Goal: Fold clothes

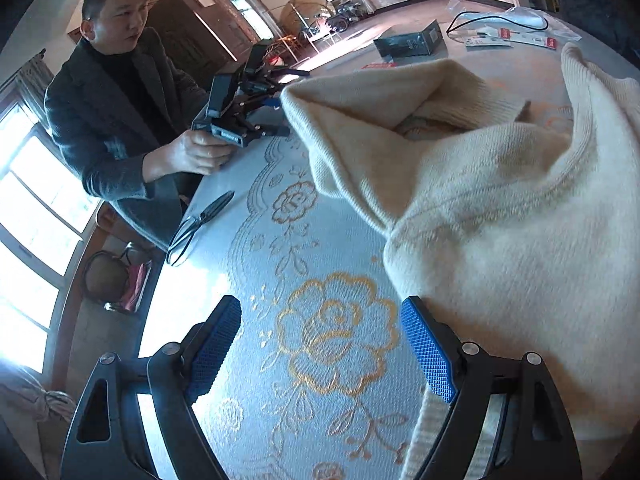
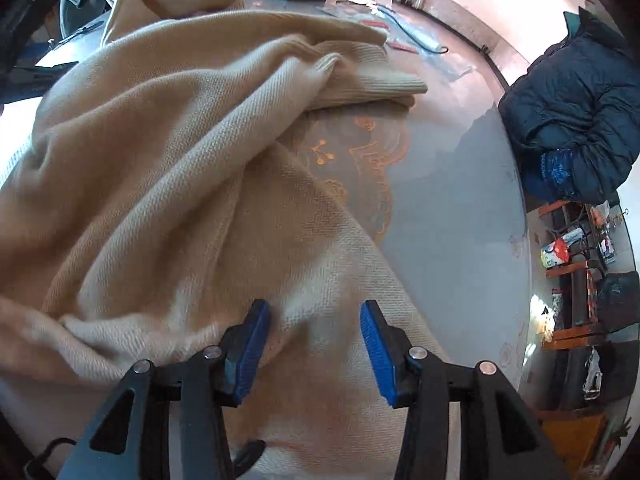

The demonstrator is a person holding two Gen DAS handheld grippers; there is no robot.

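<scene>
A cream knitted sweater (image 1: 500, 220) lies rumpled on the table, its near sleeve or hem bunched into folds. My left gripper (image 1: 320, 308) hangs open just above the floral tablecloth (image 1: 248, 220). Its right pad (image 1: 428, 356) sits against the sweater's near edge, and nothing is between the pads. In the right wrist view the sweater (image 2: 160, 160) fills the left and middle. A ribbed cuff (image 2: 400, 84) lies at the upper right. My right gripper (image 2: 314, 308) points steeply down over the flat knit, open, pads apart with no fabric pinched.
Across the table a person in a dark jacket (image 1: 120, 120) holds another black gripper (image 1: 240, 112). Scissors (image 1: 200, 220) lie near that table edge. A dark box (image 1: 410, 40), cable and packets (image 1: 512, 28) sit at the far end. A dark puffy coat (image 2: 572, 120) and shelves (image 2: 580, 280) stand beyond the right edge.
</scene>
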